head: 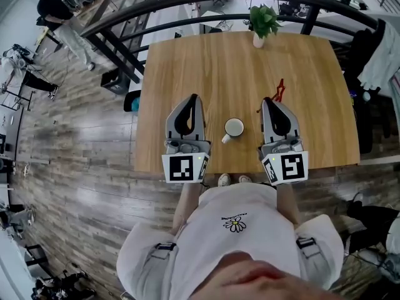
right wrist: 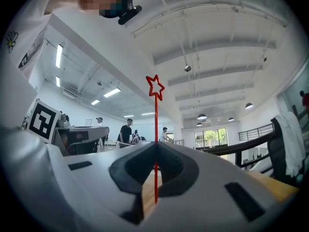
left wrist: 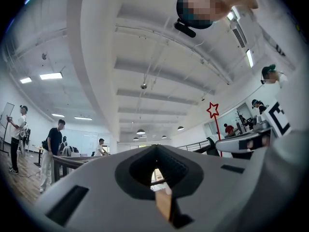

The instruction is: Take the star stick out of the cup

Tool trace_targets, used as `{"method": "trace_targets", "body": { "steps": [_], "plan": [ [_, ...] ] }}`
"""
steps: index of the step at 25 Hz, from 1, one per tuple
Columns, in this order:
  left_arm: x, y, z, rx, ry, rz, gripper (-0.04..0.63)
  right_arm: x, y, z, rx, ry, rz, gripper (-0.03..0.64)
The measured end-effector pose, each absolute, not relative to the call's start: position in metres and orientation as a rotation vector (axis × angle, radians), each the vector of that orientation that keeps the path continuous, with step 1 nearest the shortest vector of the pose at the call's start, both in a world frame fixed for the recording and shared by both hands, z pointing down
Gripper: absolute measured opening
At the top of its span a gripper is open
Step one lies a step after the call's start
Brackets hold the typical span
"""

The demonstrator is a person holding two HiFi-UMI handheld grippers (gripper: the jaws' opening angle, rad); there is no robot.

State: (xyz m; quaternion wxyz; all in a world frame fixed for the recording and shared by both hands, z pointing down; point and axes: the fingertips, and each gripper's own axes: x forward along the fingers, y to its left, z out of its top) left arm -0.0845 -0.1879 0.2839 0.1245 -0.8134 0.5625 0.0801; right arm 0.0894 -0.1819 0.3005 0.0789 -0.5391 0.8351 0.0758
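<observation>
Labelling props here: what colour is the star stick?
Red; the star stick shows best in the right gripper view.

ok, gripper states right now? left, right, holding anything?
left gripper: closed, empty.
right gripper: closed on the star stick.

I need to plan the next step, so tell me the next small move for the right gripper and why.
Probably lower the star stick onto the bare table to the right of the cup, then open the jaws. The right gripper is shut on the thin red stick, which is already clear of the cup, so only setting it down seems left.
</observation>
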Motion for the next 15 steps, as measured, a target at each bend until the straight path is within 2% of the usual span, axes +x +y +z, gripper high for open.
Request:
{"method": "trace_targets", "body": {
  "steps": [15],
  "plan": [
    [-0.0848, -0.1834, 0.2893, -2.374, 1.663, 0.24, 0.015, 0.0924, -0.179, 0.2983, -1.607, 2.515, 0.253, 0.009]
  ]
}}
